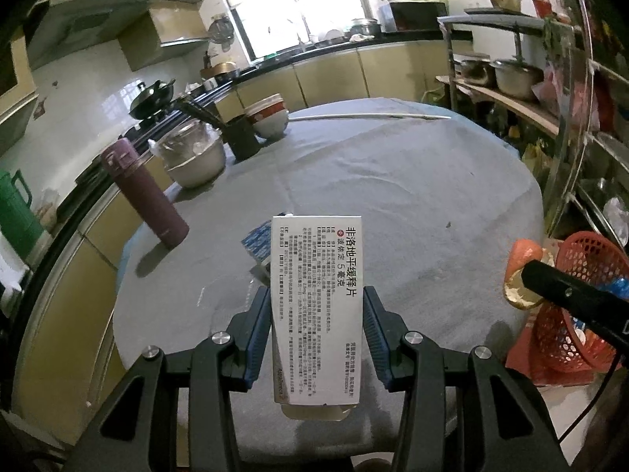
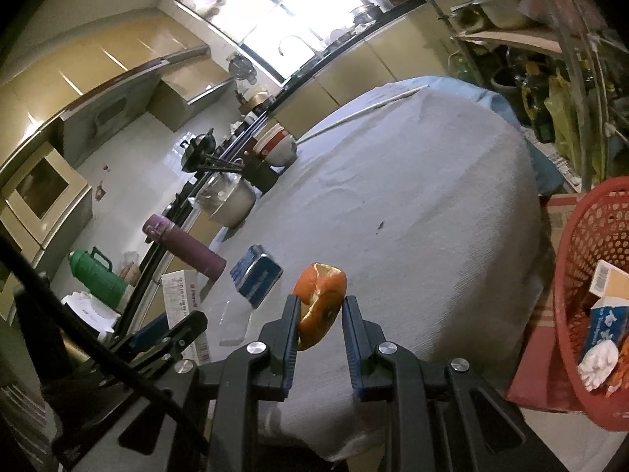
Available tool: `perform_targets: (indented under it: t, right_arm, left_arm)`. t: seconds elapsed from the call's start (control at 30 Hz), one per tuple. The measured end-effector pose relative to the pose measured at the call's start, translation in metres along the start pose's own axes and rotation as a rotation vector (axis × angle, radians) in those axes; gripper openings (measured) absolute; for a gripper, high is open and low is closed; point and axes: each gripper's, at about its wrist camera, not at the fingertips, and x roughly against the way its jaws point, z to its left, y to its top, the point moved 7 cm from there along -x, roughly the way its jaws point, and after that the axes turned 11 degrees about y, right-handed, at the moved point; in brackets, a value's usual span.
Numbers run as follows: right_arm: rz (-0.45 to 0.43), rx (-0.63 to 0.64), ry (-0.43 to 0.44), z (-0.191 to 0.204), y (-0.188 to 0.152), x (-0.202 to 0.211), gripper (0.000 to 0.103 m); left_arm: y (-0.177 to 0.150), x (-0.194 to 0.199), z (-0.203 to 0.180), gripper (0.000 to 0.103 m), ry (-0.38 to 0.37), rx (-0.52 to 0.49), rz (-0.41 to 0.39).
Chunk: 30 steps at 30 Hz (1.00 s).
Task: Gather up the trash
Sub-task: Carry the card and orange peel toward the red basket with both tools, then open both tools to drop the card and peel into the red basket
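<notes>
Left wrist view: at far left a green jug [image 1: 15,212], then a purple flask [image 1: 145,192] upright on the grey bench [image 1: 412,204]. At lower centre the left tongs [image 1: 317,330] clamp a white box [image 1: 316,306], with a blue box [image 1: 255,244] behind it. At right the peel [image 1: 523,271] and a red basket [image 1: 582,303]. Right wrist view: at lower left the left tongs [image 2: 173,334] with the box [image 2: 184,306]; at lower centre the right tongs [image 2: 319,314], nearly closed, pinch the orange peel [image 2: 320,299] above the bench edge; at far right the basket [image 2: 578,255] holds cartons and tissue.
</notes>
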Motion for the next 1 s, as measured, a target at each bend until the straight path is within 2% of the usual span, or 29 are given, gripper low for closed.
perform_targets:
  t: [0.43,1.0]
  right_arm:
    - [-0.066,-0.060,-0.014,-0.036,0.015,0.033,0.023]
    - [-0.193,-0.194,-0.138,-0.111,0.018,0.128,0.023]
  left_arm:
    - [0.016,0.001,-0.046,0.047,-0.012,-0.093,-0.013]
    - [0.042,0.031,-0.121,0.047,-0.092,-0.209,-0.085]
